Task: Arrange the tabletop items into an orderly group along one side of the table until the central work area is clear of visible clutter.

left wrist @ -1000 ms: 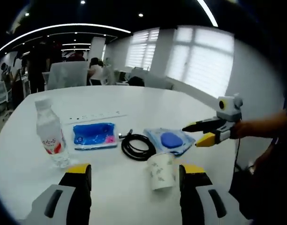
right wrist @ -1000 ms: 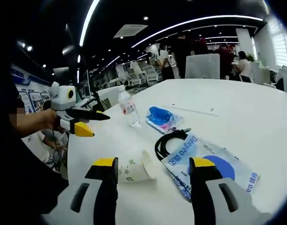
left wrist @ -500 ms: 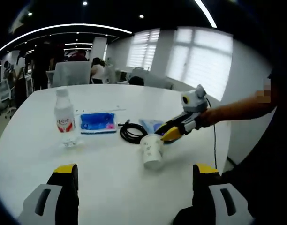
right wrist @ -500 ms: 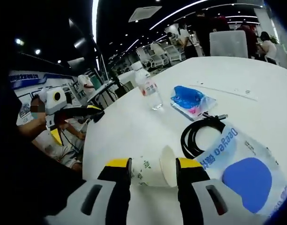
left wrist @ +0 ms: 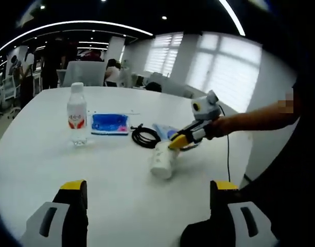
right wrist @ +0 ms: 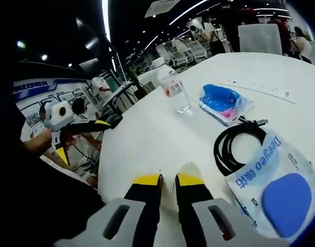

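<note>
A white paper cup [left wrist: 160,160] lies on its side on the white table [left wrist: 95,170]. My right gripper [left wrist: 174,146] reaches in from the right, shut on the cup's upper end. In the right gripper view the jaws stand close together with the cup [right wrist: 190,168] squeezed between them. My left gripper [left wrist: 147,188] is wide open near the table's edge with nothing between its jaws; it appears as the left gripper [right wrist: 88,138] beyond the table's rim. A water bottle [left wrist: 76,115], a blue pack [left wrist: 109,123], a coiled black cable [left wrist: 146,137] and a blue-and-white bag [right wrist: 273,180] sit further along.
The bottle [right wrist: 177,92], blue pack [right wrist: 224,100] and cable [right wrist: 237,146] form a loose row across the table. A thin ruler-like strip [right wrist: 260,87] lies behind the pack. People and chairs stand past the far edge. A wide bare stretch of table [right wrist: 147,139] lies in front.
My right gripper has closed its jaws onto the paper cup. The left gripper stays open and has drawn back a little, so the items look smaller.
</note>
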`<state>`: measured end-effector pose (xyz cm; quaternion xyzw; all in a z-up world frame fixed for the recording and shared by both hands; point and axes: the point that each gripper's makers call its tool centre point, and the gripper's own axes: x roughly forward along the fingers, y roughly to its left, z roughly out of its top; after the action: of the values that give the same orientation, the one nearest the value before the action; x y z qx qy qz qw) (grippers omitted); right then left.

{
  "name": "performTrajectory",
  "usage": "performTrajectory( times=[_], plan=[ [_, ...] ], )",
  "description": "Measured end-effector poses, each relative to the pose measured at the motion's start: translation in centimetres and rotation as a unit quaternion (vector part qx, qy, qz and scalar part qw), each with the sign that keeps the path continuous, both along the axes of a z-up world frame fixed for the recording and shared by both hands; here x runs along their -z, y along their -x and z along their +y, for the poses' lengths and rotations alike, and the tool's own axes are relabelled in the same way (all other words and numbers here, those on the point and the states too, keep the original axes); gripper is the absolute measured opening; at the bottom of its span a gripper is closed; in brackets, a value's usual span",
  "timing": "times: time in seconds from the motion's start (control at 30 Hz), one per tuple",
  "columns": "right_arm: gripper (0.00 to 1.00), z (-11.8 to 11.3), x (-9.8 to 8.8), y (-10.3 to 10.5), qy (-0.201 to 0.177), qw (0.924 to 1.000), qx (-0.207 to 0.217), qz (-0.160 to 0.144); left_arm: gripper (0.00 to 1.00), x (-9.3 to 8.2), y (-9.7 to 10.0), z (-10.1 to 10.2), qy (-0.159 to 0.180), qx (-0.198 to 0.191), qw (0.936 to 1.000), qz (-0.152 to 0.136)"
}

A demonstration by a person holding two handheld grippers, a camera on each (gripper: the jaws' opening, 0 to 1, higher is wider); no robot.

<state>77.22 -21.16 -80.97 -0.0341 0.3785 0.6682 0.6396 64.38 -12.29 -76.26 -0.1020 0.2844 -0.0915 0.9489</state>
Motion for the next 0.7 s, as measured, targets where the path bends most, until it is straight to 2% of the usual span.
performTrajectory(
  times=[0.27,0.47,0.53,0.57,0.67,0.7],
  plan=[
    [0.0,-0.2,-1.4,1.4,-0.015,0.9998,0.007,0.012,0.97,-0.4,-0.4,0.0,-0.006,0.02,0.9998,-0.003],
    [0.0,-0.5,-2.6,2.7,-0.026,0.9996,0.012,0.0,0.96,-1.1,-0.9,0.1,-0.024,0.047,0.9986,-0.009],
    [0.0,-0.8,-3.2,2.8,-0.03,0.9992,0.02,-0.016,0.96,-1.7,-1.2,0.2,-0.024,0.05,0.9983,-0.018],
    [0.0,-0.8,-3.5,3.0,-0.033,0.9991,0.023,-0.015,0.96,-2.0,-1.5,0.3,-0.023,0.056,0.9979,-0.023],
    [0.0,-0.8,-4.7,3.1,-0.043,0.9971,0.028,-0.056,0.96,-2.3,-2.2,0.2,-0.027,0.07,0.9968,-0.026],
    [0.0,-0.8,-5.2,3.5,-0.045,0.9971,0.033,-0.051,0.96,-2.4,-2.4,0.2,-0.029,0.074,0.9964,-0.027]
  ],
)
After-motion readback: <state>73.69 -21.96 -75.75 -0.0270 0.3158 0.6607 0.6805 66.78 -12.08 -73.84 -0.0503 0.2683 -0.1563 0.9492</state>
